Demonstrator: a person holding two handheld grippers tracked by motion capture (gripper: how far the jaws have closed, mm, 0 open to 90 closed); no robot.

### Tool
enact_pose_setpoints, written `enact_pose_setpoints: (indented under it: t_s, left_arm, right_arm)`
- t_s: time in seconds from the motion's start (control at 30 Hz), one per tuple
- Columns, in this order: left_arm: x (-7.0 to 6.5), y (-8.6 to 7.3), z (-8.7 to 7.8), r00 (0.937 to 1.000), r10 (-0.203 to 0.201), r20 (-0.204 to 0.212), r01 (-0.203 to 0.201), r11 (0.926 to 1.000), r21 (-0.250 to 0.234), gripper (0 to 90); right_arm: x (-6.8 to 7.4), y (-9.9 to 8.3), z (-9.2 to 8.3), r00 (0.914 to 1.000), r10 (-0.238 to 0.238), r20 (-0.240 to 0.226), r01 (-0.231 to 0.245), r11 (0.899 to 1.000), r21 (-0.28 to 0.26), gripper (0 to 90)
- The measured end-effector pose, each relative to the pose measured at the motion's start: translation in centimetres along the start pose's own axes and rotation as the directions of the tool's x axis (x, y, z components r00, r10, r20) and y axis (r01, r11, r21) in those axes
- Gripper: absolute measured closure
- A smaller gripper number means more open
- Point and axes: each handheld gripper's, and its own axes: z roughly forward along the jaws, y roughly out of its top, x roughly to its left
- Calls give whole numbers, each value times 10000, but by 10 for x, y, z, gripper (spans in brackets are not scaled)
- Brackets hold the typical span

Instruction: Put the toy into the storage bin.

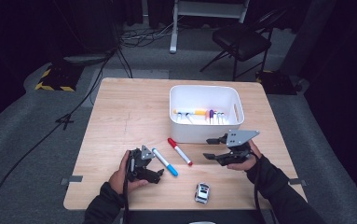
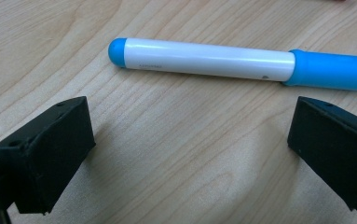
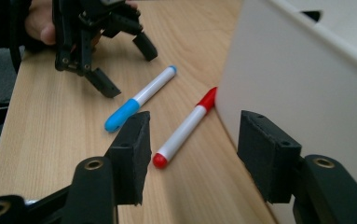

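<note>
My right tool (image 3: 192, 154) stands half open and empty, aimed along the red marker (image 3: 183, 129), which lies lengthwise ahead against the white bin (image 3: 302, 88); my left tool (image 1: 144, 164) waits open by the blue marker (image 1: 165, 161).

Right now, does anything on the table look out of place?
Two markers lie loose on the table, a blue marker and a red marker, while the others sit in the white bin. A toy car sits near the front edge. Nothing looks spilled or damaged.
</note>
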Motion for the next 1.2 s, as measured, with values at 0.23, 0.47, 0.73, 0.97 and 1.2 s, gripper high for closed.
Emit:
enact_pose_setpoints:
  t_s: [0.23,0.47,0.73,0.97,1.2]
  left_arm:
    - [0,0,0,10000,10,1,-10,10000,2,5]
    - [0,0,0,10000,20,-28,-20,10000,-3,5]
    - [0,0,0,10000,1,2,-1,10000,-1,5]
    - [0,0,0,10000,13,-13,-13,10000,-2,5]
    - [0,0,0,10000,-3,2,3,10000,-1,5]
  right_arm:
    - [12,-12,49,9956,310,-881,-246,9970,727,432]
    - [21,-20,78,9926,545,-1088,-405,9912,1262,427]
    - [13,-33,91,9933,1062,-448,-964,9786,1817,533]
    - [10,-34,90,9926,1195,-204,-1141,9779,1754,748]
    - [9,-37,86,9920,1252,-149,-1208,9780,1703,767]
